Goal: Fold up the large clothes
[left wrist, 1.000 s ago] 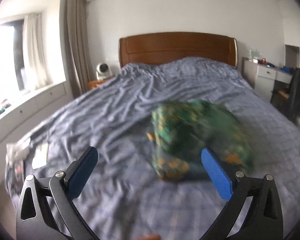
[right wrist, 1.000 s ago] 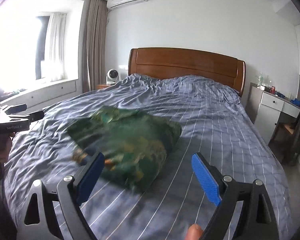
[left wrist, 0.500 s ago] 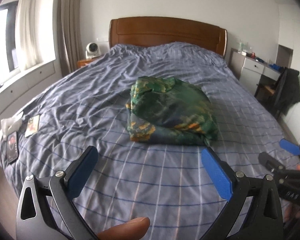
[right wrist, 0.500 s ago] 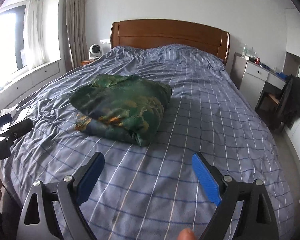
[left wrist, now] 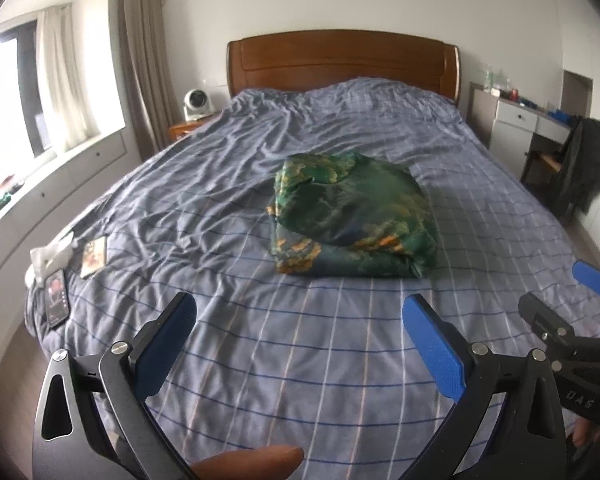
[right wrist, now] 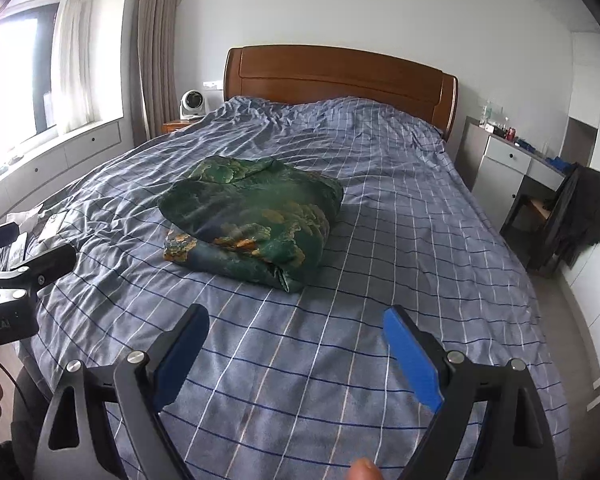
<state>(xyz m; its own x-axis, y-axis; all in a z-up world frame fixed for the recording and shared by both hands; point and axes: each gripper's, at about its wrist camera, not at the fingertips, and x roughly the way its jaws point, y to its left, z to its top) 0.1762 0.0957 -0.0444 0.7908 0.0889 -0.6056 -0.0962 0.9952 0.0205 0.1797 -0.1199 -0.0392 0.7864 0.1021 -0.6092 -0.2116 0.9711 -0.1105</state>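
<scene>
A green garment with orange and gold print (left wrist: 350, 216) (right wrist: 254, 220) lies folded in a thick bundle on the blue checked bedspread (left wrist: 260, 344) (right wrist: 400, 240), near the bed's middle. My left gripper (left wrist: 298, 312) hovers open over the near part of the bed, well short of the bundle, nothing between its blue pads. My right gripper (right wrist: 296, 322) is also open and empty, off the bundle's near right corner. Each gripper shows at the edge of the other's view: the right one (left wrist: 562, 292) and the left one (right wrist: 24, 248).
A phone (left wrist: 56, 298), a card (left wrist: 94, 256) and white cloth (left wrist: 50, 254) lie on the bed's left edge. A wooden headboard (left wrist: 340, 60) stands behind. A fan (left wrist: 198, 104) sits on the nightstand. A white desk (right wrist: 516, 164) and a chair with a dark jacket (right wrist: 576, 216) stand right of the bed.
Both grippers have drawn back from the folded garment, which now lies farther away on the bed. Both stayed open throughout.
</scene>
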